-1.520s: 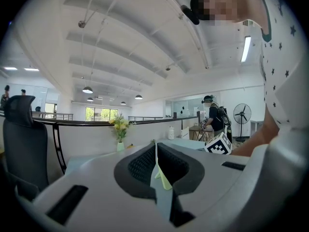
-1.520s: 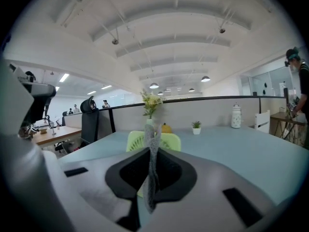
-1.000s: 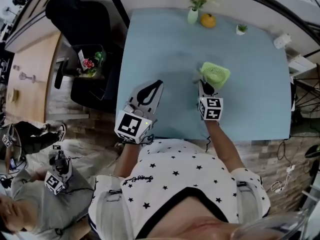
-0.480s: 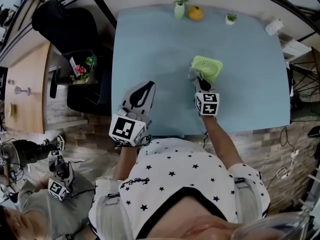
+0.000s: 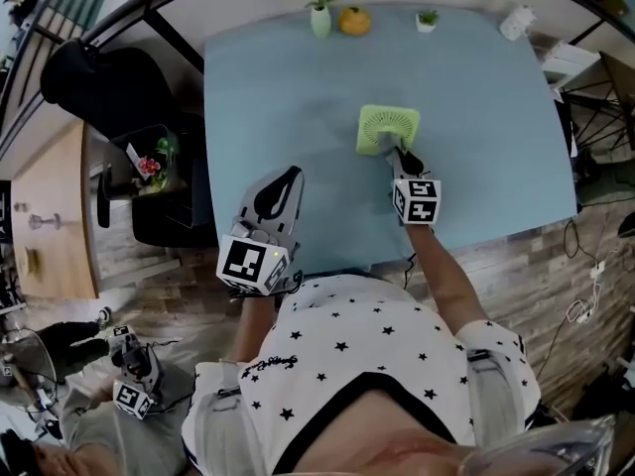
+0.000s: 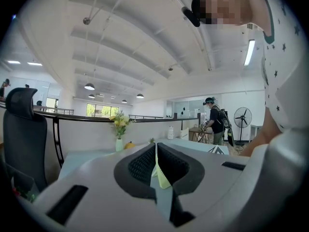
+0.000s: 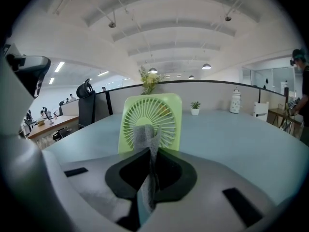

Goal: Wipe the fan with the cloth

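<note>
A small green fan stands upright on the light blue table, right of its middle. In the right gripper view the fan's grille fills the space just beyond the jaws. My right gripper is shut on a grey cloth, whose top end stands up against the lower part of the grille. My left gripper hovers over the table's near left part, away from the fan. Its jaws are shut with nothing held.
Along the table's far edge stand a vase of flowers, an orange fruit, a tiny potted plant and a white object. A black chair is off the left edge. Another person with a gripper is at lower left.
The head view has swung, so everything sits further left in frame. My right gripper has stayed at the fan's near face with the cloth. The left gripper has hardly moved.
</note>
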{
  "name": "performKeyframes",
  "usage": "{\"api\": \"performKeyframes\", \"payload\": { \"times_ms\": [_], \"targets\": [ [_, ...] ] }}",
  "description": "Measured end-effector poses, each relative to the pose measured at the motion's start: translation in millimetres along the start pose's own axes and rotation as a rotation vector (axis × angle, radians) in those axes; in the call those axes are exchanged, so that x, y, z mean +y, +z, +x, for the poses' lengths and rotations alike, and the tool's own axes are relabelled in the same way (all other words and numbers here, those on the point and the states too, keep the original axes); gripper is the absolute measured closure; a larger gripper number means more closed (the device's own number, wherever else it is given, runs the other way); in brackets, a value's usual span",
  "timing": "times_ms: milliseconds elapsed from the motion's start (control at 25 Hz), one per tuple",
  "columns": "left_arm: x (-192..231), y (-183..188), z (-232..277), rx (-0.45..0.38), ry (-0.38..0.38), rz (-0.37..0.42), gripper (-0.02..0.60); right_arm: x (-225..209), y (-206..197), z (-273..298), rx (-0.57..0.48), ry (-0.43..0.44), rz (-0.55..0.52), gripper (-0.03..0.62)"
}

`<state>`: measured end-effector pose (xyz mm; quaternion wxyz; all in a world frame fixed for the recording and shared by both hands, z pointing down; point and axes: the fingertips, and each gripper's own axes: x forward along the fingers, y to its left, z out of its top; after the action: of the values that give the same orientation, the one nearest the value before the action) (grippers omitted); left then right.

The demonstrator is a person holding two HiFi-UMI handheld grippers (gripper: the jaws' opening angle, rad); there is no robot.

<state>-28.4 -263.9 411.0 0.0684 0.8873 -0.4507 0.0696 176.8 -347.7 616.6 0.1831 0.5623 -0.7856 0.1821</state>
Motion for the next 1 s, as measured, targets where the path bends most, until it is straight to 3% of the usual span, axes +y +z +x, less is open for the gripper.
{"api": "performKeyframes", "payload": {
  "times_ms": [760, 1000],
  "targets": [
    [-9, 0, 16, 0.009, -0.059, 0.003, 0.546, -51, -3, -32, -0.028, -0.127, 0.089, 0.576],
    [-8, -1, 19, 0.012, -0.07, -0.005, 0.546, -12, 18, -37, -0.09, -0.014, 0.08, 0.577]
  ]
}}
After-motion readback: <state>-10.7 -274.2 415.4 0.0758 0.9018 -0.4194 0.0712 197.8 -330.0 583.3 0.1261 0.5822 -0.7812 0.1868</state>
